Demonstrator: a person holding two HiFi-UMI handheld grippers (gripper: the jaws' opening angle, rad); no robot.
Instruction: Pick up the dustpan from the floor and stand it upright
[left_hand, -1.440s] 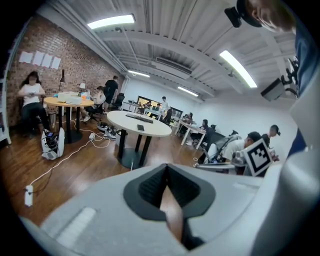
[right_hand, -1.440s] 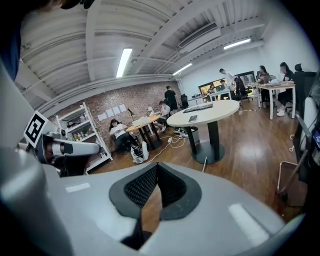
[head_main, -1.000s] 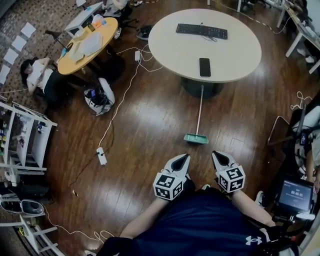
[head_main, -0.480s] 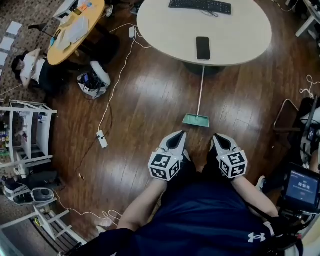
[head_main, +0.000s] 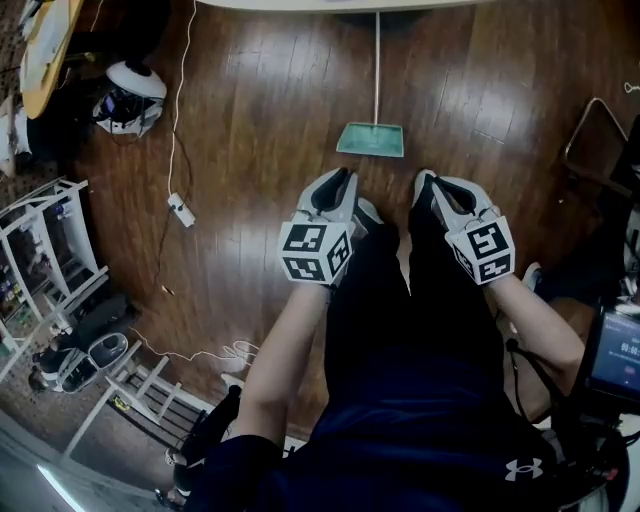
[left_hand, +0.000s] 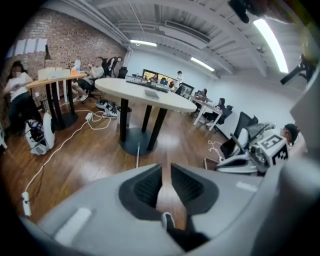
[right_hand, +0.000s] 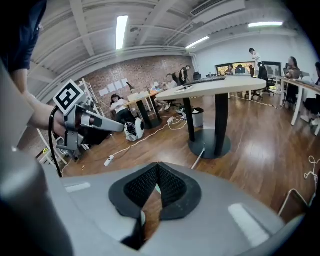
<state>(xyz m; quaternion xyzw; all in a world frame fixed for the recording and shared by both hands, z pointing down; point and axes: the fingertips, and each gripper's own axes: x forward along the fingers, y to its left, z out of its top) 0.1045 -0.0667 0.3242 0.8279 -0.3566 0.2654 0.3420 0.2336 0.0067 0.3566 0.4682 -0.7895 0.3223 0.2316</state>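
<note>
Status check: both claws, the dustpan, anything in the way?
Left claw just cracked open, empty; right claw shut, empty. Dustpan lying on floor just ahead, handle toward table. Nothing between claws and pan.

Head view: high up, staring steeply down on the wooden floor (head_main: 250, 130), left tongs (head_main: 338, 178) and right tongs (head_main: 425, 180) close below. Both gripper views: riding low, peering along own tongs across that floor toward the table base (left_hand: 136, 146). Shared with the head view: floor, power strip (head_main: 180, 208).
</note>
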